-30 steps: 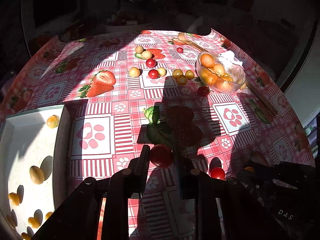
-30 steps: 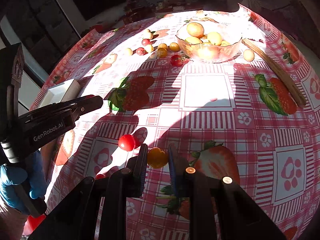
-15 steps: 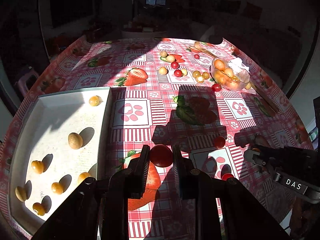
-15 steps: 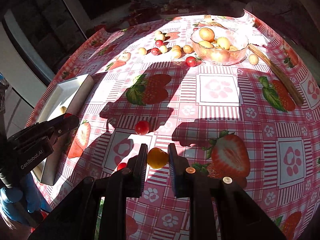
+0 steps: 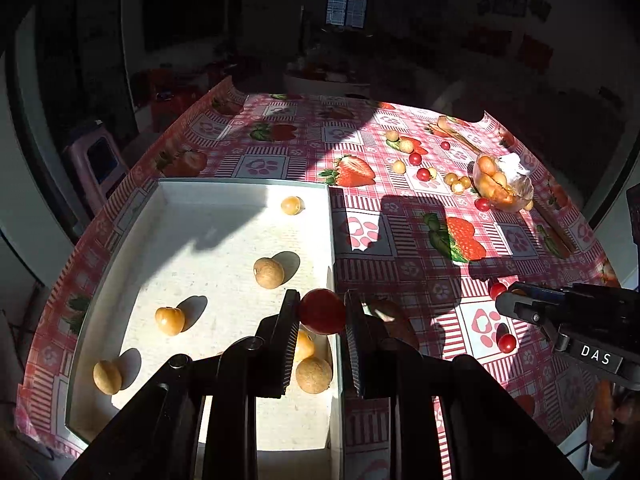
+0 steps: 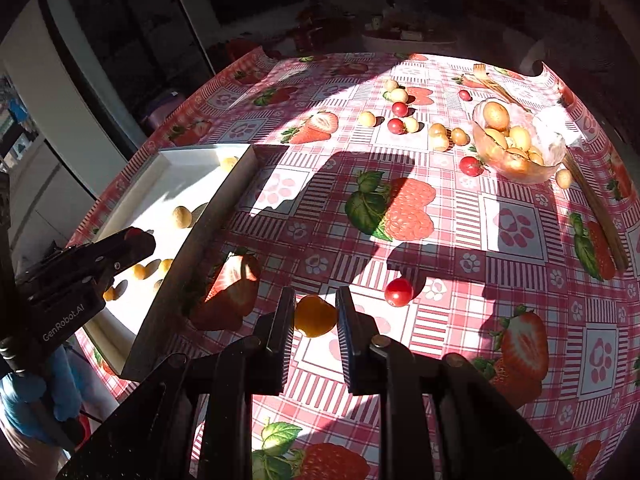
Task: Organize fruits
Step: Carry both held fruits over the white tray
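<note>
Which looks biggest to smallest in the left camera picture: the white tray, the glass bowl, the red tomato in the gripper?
1. White tray, largest by far.
2. Glass bowl and red tomato look about alike. The tomato sits close to the camera and the bowl far away, so I cannot rank those two.

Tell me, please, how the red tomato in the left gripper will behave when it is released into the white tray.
The red tomato is round and glossy, so it will probably roll once dropped. The white tray has raised walls, which should likely stop it. Its skin looks thin between the left gripper's ribbed pads, so squeezing harder may bruise it.
</note>
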Demonstrator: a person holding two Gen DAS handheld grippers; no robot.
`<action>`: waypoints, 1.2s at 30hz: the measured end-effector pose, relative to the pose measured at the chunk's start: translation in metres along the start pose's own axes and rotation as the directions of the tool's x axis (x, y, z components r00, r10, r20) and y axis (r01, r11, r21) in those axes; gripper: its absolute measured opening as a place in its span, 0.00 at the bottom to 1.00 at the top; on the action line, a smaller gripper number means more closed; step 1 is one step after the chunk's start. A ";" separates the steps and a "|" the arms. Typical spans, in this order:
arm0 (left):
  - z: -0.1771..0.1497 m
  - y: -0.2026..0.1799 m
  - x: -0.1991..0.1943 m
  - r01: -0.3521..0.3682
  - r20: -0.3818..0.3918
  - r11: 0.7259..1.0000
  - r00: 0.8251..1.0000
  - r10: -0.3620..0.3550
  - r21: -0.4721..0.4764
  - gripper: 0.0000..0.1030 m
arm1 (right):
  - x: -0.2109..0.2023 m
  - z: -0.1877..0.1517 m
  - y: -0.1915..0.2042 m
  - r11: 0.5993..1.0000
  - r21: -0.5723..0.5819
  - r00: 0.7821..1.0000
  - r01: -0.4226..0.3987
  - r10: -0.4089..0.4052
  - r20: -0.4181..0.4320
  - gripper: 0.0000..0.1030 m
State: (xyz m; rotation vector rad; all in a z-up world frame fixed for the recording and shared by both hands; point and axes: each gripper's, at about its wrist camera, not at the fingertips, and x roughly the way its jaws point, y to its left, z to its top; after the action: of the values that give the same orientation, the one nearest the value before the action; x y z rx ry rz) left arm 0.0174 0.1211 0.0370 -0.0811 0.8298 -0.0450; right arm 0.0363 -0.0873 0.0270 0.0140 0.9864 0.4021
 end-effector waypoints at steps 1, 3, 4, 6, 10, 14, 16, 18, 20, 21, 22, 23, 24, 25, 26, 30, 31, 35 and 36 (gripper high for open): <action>0.000 0.009 -0.002 -0.014 0.004 1.000 1.000 0.014 -0.012 0.23 | 0.002 0.002 0.006 1.000 -0.010 1.000 -0.006 0.006 -0.001 0.22; 0.000 0.026 -0.006 -0.038 0.010 0.999 0.999 0.038 -0.034 0.23 | 0.008 0.009 0.021 0.999 -0.033 1.000 -0.021 0.021 -0.005 0.22; 0.001 0.034 -0.007 -0.047 0.011 0.998 0.999 0.047 -0.044 0.23 | 0.011 0.012 0.028 0.999 -0.043 1.000 -0.030 0.029 -0.007 0.22; 0.002 0.050 -0.009 -0.066 0.013 0.996 0.998 0.067 -0.059 0.23 | 0.017 0.018 0.042 0.997 -0.063 0.999 -0.049 0.048 -0.016 0.22; 0.008 0.077 -0.007 -0.105 0.008 0.992 0.994 0.106 -0.075 0.23 | 0.030 0.032 0.068 0.991 -0.107 0.997 -0.077 0.074 -0.033 0.22; 0.018 0.098 0.008 -0.131 -0.021 0.987 0.991 0.129 -0.090 0.23 | 0.046 0.051 0.092 0.985 -0.130 0.993 -0.114 0.108 -0.057 0.22; 0.023 0.104 0.020 -0.136 -0.044 0.986 0.990 0.132 -0.094 0.23 | 0.056 0.060 0.101 0.982 -0.131 0.990 -0.133 0.124 -0.074 0.22; 0.027 0.107 0.034 -0.143 -0.069 0.986 0.988 0.138 -0.088 0.23 | 0.069 0.070 0.109 0.981 -0.126 0.987 -0.144 0.133 -0.092 0.22; 0.031 0.109 0.048 -0.144 -0.095 0.986 0.986 0.135 -0.088 0.23 | 0.083 0.080 0.116 0.982 -0.122 0.985 -0.144 0.131 -0.108 0.22; 0.033 0.109 0.054 -0.143 -0.107 0.986 0.985 0.133 -0.090 0.23 | 0.089 0.084 0.118 0.983 -0.120 0.986 -0.140 0.126 -0.112 0.22; 0.034 0.110 0.059 -0.142 -0.117 0.986 0.984 0.131 -0.091 0.23 | 0.097 0.089 0.120 0.984 -0.118 0.986 -0.133 0.119 -0.115 0.22; 0.035 0.110 0.064 -0.143 -0.125 0.985 0.984 0.131 -0.092 0.23 | 0.104 0.093 0.122 0.985 -0.113 0.986 -0.128 0.114 -0.118 0.22; 0.036 0.110 0.069 -0.144 -0.135 0.985 0.982 0.131 -0.094 0.23 | 0.111 0.097 0.123 0.986 -0.106 0.986 -0.125 0.112 -0.123 0.22; 0.037 0.111 0.073 -0.144 -0.145 0.985 0.981 0.129 -0.098 0.23 | 0.118 0.100 0.124 0.988 -0.099 0.986 -0.122 0.108 -0.130 0.22; 0.037 0.112 0.077 -0.145 -0.153 0.984 0.980 0.129 -0.101 0.23 | 0.125 0.103 0.124 0.989 -0.092 0.985 -0.118 0.104 -0.137 0.21; 0.038 0.114 0.091 -0.162 -0.188 0.982 0.972 0.142 -0.096 0.23 | 0.149 0.109 0.124 0.991 -0.084 0.983 -0.106 0.091 -0.161 0.21; 0.038 0.115 0.094 -0.167 -0.195 0.982 0.970 0.146 -0.093 0.23 | 0.153 0.109 0.125 0.991 -0.088 0.982 -0.102 0.087 -0.167 0.21; 0.037 0.117 0.102 -0.184 -0.215 0.979 0.963 0.162 -0.084 0.24 | 0.166 0.110 0.126 0.990 -0.109 0.981 -0.089 0.069 -0.180 0.22; 0.037 0.116 0.102 -0.186 -0.211 0.979 0.963 0.166 -0.080 0.24 | 0.166 0.110 0.128 0.989 -0.123 0.983 -0.078 0.056 -0.174 0.22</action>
State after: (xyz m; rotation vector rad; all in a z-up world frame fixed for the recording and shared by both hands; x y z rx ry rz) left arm 0.1148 0.2318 -0.0236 -0.0970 1.0412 0.1585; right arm 0.1646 0.1057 -0.0214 -0.1059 1.1289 0.5350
